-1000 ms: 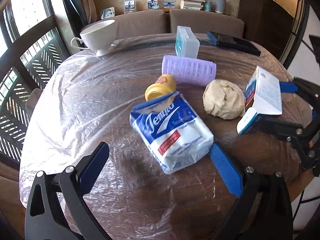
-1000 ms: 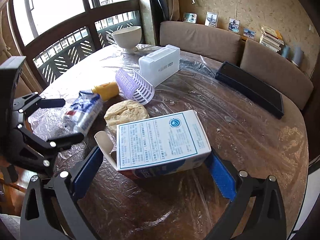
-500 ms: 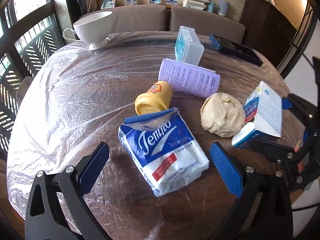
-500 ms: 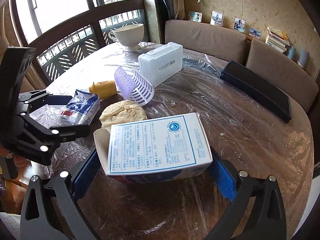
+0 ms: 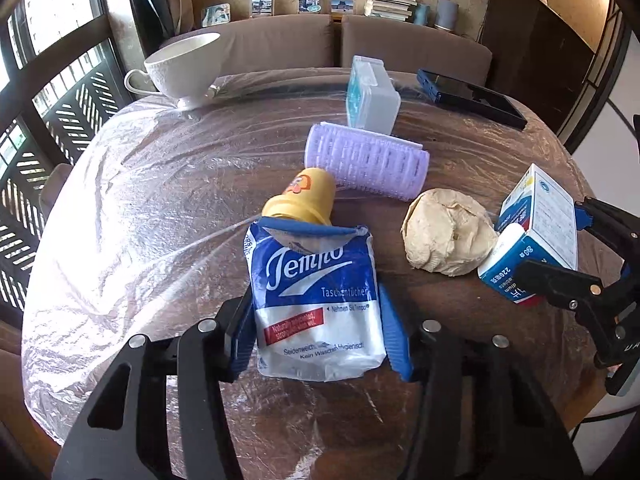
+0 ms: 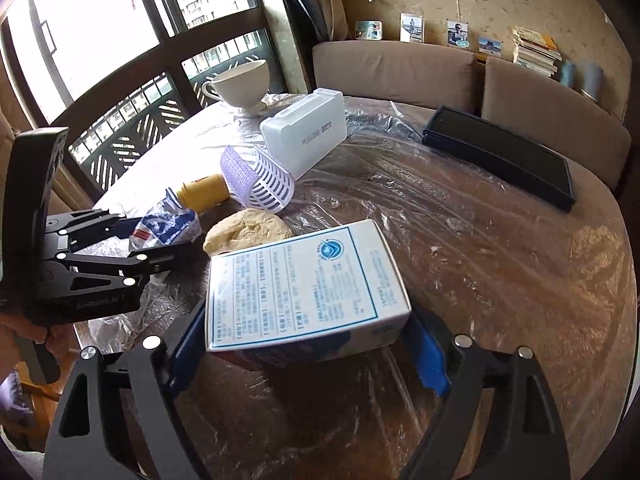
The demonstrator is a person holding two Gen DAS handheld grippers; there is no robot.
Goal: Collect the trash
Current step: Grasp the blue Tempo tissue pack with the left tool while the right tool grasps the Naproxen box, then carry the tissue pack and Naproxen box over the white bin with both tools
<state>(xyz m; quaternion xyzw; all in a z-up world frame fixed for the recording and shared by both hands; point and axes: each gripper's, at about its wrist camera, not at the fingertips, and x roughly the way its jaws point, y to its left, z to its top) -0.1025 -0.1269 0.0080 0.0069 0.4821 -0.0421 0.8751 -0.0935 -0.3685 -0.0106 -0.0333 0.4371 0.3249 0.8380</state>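
Observation:
A blue and white tissue pack (image 5: 316,292) lies on the film-covered round table (image 5: 140,220). My left gripper (image 5: 316,312) has its closing jaws around the pack, and both blue pads press its sides. A white medicine box (image 6: 304,284) with blue print sits tilted between the closing jaws of my right gripper (image 6: 308,320), whose pads touch both its ends. The left wrist view shows that box (image 5: 540,220) at the right edge. A crumpled brown paper ball (image 5: 448,236) lies between pack and box.
A yellow bottle (image 5: 304,200) lies just beyond the pack, then a purple hair roller (image 5: 364,160) and a white plastic case (image 5: 372,96). A white cup (image 5: 184,68) stands at the far left edge, a black flat case (image 5: 472,98) at the far right. A sofa runs behind the table.
Both grippers have narrowed from wide open. The left one's pads have come in onto the tissue pack, and the right one's pads onto the medicine box, which is now tilted.

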